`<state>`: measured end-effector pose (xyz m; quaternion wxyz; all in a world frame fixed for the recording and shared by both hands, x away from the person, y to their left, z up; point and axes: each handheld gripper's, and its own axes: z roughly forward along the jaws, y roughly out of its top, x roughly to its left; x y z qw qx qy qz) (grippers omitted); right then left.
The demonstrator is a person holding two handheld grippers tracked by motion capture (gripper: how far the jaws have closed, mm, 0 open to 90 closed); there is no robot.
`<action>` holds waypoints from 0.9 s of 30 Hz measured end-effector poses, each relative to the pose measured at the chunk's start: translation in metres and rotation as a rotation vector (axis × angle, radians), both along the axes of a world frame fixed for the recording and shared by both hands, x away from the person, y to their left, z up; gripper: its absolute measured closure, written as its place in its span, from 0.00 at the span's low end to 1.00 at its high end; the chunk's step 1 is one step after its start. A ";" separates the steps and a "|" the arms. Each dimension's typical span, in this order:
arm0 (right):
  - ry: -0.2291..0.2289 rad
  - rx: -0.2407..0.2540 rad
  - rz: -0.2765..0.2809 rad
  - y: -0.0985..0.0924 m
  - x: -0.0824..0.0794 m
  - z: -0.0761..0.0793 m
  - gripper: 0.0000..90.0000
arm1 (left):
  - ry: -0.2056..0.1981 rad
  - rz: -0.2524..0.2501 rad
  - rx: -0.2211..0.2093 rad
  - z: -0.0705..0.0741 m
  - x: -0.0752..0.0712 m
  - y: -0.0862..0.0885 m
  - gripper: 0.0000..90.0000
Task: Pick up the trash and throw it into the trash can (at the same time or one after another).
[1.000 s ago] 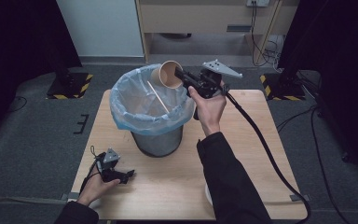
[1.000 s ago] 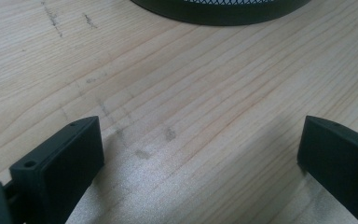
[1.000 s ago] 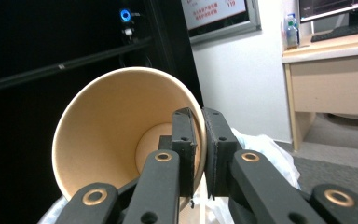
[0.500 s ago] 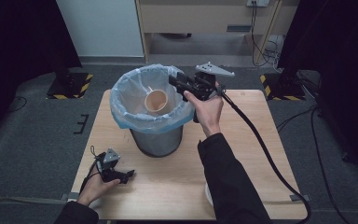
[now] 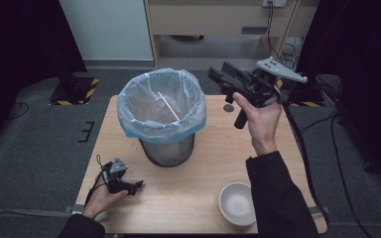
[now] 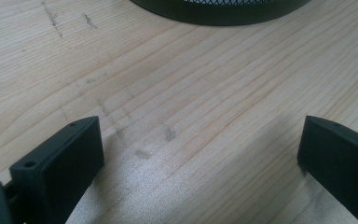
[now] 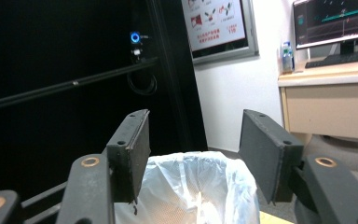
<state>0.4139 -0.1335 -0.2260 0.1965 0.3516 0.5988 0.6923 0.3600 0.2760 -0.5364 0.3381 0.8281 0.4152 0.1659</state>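
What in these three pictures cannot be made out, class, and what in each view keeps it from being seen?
- Bin contents, high view: the plastic liner's folds hide all but a thin stick.
- Bin, left gripper view: cut off by the top edge.
- Small round mark on the table, high view: too small to identify.
- Bin bottom, right gripper view: cut off by the lower edge.

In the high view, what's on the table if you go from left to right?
Left gripper in the person's hand → black mesh bin with a pale blue plastic liner → white round bowl → right gripper, held up with open jaws.
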 end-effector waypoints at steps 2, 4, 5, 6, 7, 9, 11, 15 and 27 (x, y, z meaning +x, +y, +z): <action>-0.008 -0.004 -0.002 -0.013 -0.014 0.001 0.47 | 0.000 0.000 0.000 0.000 0.000 0.000 0.00; -0.018 -0.017 0.000 -0.024 -0.027 0.000 0.45 | 0.000 0.001 0.000 0.000 0.000 0.000 0.00; -0.022 -0.018 0.006 -0.031 -0.035 -0.003 0.46 | 0.000 0.001 0.000 0.000 0.000 0.000 0.00; -0.023 -0.021 0.011 -0.037 -0.041 -0.006 0.46 | -0.001 0.002 0.001 0.000 0.000 0.000 0.00; -0.019 -0.025 0.014 -0.041 -0.046 -0.008 0.47 | -0.001 0.002 0.000 0.000 0.000 0.000 0.00; -0.016 -0.040 0.008 -0.052 -0.057 -0.019 0.47 | 0.000 0.003 0.000 0.000 0.000 0.000 0.00; -0.005 -0.054 0.002 -0.062 -0.066 -0.034 0.47 | 0.001 0.001 0.002 0.000 0.000 0.000 0.00; 0.047 -0.067 -0.013 -0.079 -0.079 -0.073 0.45 | 0.001 0.003 0.002 0.000 0.000 0.000 0.00; 0.257 -0.255 -0.034 -0.112 -0.093 -0.181 0.44 | 0.001 0.004 0.001 0.000 -0.001 0.000 0.00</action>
